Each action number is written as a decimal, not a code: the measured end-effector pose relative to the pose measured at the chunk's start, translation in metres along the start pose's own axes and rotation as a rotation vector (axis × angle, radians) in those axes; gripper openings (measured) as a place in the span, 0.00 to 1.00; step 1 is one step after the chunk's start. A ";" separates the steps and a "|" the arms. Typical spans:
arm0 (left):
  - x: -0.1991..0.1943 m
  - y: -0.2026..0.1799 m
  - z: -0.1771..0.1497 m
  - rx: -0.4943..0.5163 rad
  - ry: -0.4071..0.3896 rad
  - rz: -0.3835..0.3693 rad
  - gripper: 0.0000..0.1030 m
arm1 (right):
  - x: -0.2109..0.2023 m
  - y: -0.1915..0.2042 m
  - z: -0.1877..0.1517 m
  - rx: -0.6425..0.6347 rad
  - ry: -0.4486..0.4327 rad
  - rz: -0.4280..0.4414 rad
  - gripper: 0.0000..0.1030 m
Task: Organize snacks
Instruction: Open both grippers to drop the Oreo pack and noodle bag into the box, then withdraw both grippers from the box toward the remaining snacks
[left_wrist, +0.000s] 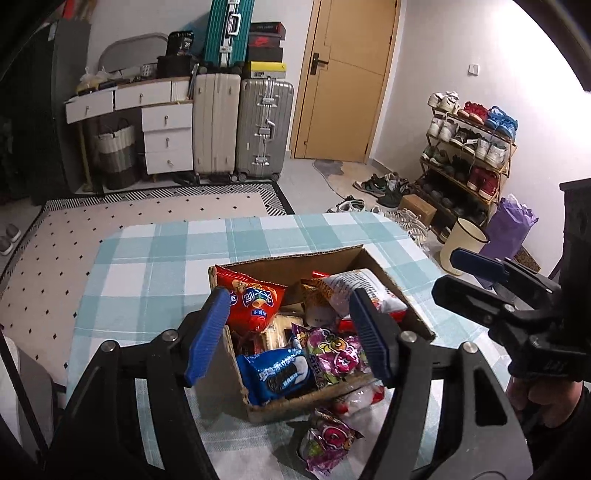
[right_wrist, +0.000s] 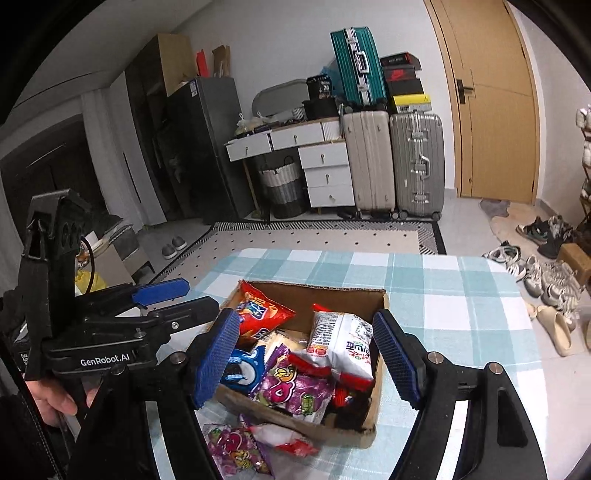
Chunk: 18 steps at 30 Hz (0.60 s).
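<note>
An open cardboard box (left_wrist: 288, 258) stands on the checked table and holds several snack packs. Among them are a red chip bag (left_wrist: 255, 299), a blue cookie pack (left_wrist: 279, 374), a purple candy bag (left_wrist: 336, 350) and a white noodle pack (left_wrist: 351, 291). In front of the box lie another purple candy bag (left_wrist: 327, 439) and a white-and-red packet (left_wrist: 364, 400). My left gripper (left_wrist: 290, 336) hovers open over the box's near left part, nothing between its pads. My right gripper (right_wrist: 308, 356) hangs open over the box (right_wrist: 321, 288), also holding nothing. The two loose packs show below it: purple bag (right_wrist: 236, 452), packet (right_wrist: 284, 437).
The teal-and-white checked tablecloth (left_wrist: 166, 258) covers the table. Beyond it are a dotted rug (left_wrist: 129, 218), suitcases (left_wrist: 264, 129), white drawers (left_wrist: 168, 140), a shoe rack (left_wrist: 469, 155) and a white bin (left_wrist: 461, 247). A hand (right_wrist: 55, 398) grips the left tool.
</note>
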<state>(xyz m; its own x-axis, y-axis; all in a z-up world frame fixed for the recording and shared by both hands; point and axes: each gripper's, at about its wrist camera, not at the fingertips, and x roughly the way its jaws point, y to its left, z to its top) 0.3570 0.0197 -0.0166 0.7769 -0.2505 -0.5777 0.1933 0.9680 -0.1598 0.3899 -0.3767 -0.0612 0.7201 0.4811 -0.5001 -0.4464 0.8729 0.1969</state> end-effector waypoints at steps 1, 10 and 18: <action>-0.005 -0.002 0.000 0.001 -0.003 0.003 0.64 | -0.004 0.002 0.000 0.000 -0.006 0.000 0.76; -0.048 -0.016 -0.010 0.016 -0.032 0.014 0.69 | -0.043 0.026 -0.004 -0.034 -0.046 0.002 0.78; -0.083 -0.027 -0.025 0.017 -0.050 0.035 0.77 | -0.073 0.037 -0.013 -0.027 -0.075 -0.001 0.82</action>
<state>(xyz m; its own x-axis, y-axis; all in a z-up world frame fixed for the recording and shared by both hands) 0.2725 0.0145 0.0156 0.8121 -0.2158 -0.5421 0.1752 0.9764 -0.1262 0.3140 -0.3799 -0.0284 0.7580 0.4856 -0.4354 -0.4590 0.8715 0.1728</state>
